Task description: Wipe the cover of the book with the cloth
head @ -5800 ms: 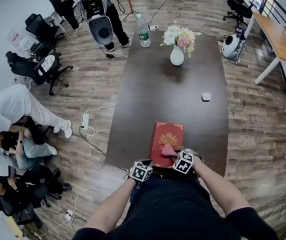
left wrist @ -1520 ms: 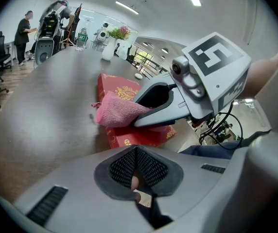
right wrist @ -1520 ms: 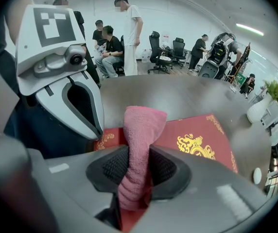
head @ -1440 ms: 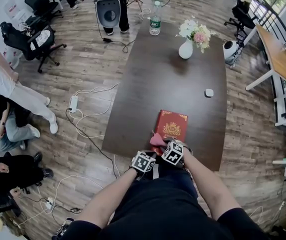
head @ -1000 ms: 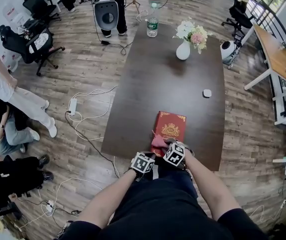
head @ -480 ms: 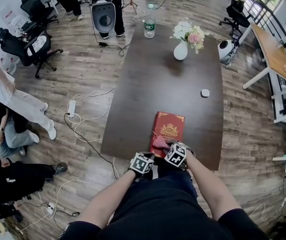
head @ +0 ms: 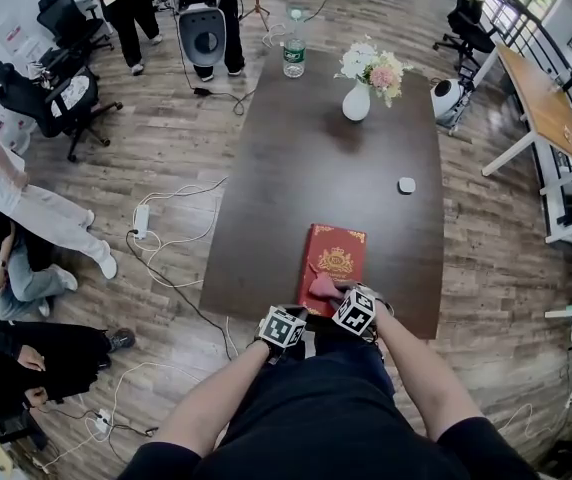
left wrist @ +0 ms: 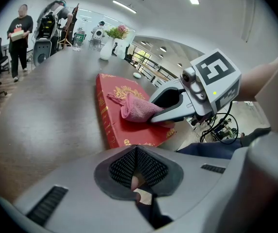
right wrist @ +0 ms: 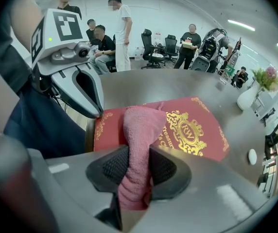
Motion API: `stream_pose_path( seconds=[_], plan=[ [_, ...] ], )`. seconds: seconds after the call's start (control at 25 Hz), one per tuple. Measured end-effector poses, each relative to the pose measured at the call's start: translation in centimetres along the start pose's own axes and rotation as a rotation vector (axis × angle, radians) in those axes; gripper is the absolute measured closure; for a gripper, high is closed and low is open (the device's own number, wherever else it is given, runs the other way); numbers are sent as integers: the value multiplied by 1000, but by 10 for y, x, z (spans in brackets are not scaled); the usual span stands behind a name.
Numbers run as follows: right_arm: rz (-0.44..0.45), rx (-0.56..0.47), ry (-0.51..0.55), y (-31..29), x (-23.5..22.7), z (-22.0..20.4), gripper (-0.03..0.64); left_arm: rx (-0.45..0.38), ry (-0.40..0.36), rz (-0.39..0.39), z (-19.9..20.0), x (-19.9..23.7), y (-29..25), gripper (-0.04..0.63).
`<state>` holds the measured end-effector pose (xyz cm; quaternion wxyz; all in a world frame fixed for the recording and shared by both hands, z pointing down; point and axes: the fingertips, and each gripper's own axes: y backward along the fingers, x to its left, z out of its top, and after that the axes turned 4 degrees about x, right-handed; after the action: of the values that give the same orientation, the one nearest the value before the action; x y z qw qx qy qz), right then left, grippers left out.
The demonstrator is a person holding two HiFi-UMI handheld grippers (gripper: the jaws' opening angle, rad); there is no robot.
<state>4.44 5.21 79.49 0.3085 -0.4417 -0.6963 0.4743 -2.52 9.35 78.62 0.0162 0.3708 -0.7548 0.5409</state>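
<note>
A red book (head: 336,256) with a gold crest lies flat at the near end of the dark table (head: 346,168). My right gripper (head: 338,296) is shut on a pink cloth (head: 321,286), whose free end rests on the near left part of the cover. In the right gripper view the cloth (right wrist: 141,130) runs up between the jaws of the right gripper (right wrist: 139,154) onto the book (right wrist: 192,130). My left gripper (head: 291,315) hovers just left of the book's near corner. The left gripper (left wrist: 136,152) is shut with nothing in it, and it faces the book (left wrist: 124,123) and cloth (left wrist: 136,108).
A white vase of flowers (head: 358,96) and a water bottle (head: 292,58) stand at the table's far end. A small white object (head: 406,185) lies to the right beyond the book. People, office chairs (head: 66,98) and floor cables (head: 166,248) are to the left.
The right gripper has carried the cloth from the near middle of the cover towards its near left. The head camera has shifted a little. The left gripper stays beside the book.
</note>
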Motion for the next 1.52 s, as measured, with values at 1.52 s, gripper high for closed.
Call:
stream_pose_path(
  seconds=[1.52],
  plan=[
    [-38,-13,-72,18,-12,-37,500,-8,-23,17,5,2,1,600]
  ],
)
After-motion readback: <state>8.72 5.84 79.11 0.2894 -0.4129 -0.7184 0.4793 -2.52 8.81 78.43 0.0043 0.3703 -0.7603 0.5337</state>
